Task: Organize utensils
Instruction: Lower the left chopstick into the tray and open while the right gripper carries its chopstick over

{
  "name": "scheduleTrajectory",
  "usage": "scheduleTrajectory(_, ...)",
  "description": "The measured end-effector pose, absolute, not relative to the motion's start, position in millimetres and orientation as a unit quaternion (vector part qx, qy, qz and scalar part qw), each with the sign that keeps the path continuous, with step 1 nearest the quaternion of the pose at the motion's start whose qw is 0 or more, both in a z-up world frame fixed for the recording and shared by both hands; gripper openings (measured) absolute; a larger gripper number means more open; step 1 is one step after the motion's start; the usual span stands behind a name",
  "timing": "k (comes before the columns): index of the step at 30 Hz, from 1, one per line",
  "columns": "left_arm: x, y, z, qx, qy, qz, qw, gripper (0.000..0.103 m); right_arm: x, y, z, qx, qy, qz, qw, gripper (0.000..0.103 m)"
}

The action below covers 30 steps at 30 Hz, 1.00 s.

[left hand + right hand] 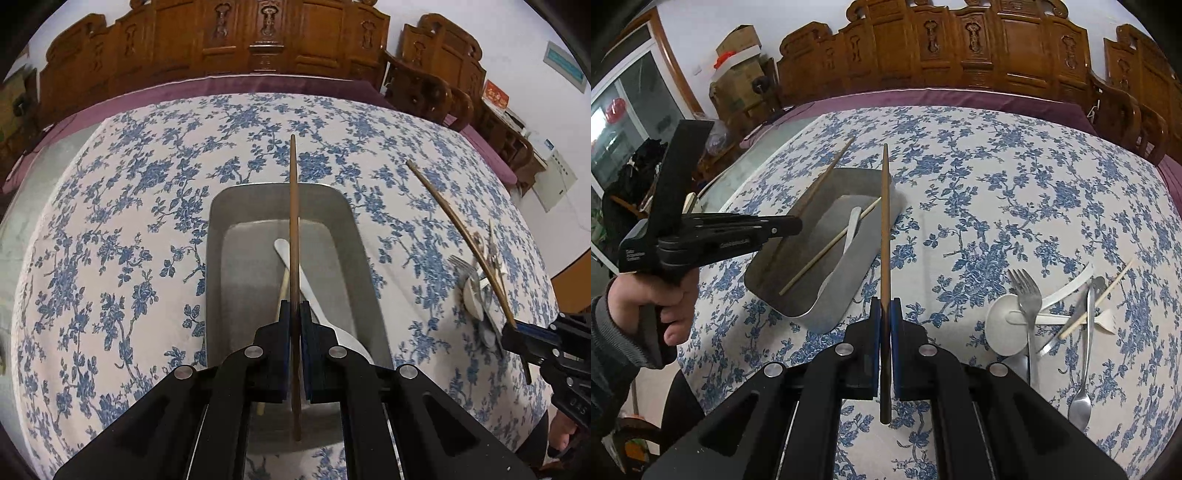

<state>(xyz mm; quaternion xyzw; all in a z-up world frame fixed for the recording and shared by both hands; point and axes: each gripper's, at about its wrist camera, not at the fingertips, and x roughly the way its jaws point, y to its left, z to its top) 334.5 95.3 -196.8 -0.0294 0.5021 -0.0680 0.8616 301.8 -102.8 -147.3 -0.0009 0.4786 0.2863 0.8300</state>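
My left gripper point(294, 308) is shut on a dark brown chopstick point(293, 221) and holds it lengthwise above the grey metal tray point(221, 258). The tray holds a white plastic spoon point(314, 295) and a pale chopstick point(282, 291). My right gripper point(885, 306) is shut on a second brown chopstick point(885, 229), held over the tablecloth right of the tray point(834, 295). It also shows at the right edge of the left wrist view point(517, 325). A pile of utensils lies to the right: a white spoon point(1006, 325), a metal fork point(1028, 295), a metal spoon point(1082, 402) and a pale chopstick point(1097, 299).
The table wears a blue-flowered white cloth point(147, 184). A carved wooden bench point(236, 40) with a purple cushion runs along the far edge. A wooden chair point(439, 92) stands at the far right. Boxes point(738, 74) are stacked at the back left.
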Motion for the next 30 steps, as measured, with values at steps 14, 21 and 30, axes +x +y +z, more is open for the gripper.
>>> scheduleTrajectory(14,335,103,-230,-0.025,0.530,-0.066,0.845,0.004,313,-72,-153,0.009,0.484,0.293,0.824,0.006)
scheduleTrajectory(21,324,113,-220,-0.025,0.519,-0.064,0.852,0.005,320,-54,-157,0.025,0.492,0.298,0.818,0.006)
scheduleTrajectory(30,297,138,-190,-0.023,0.484,-0.048,0.874,0.018,323,-18,-162,0.028,0.496,0.311,0.810,0.006)
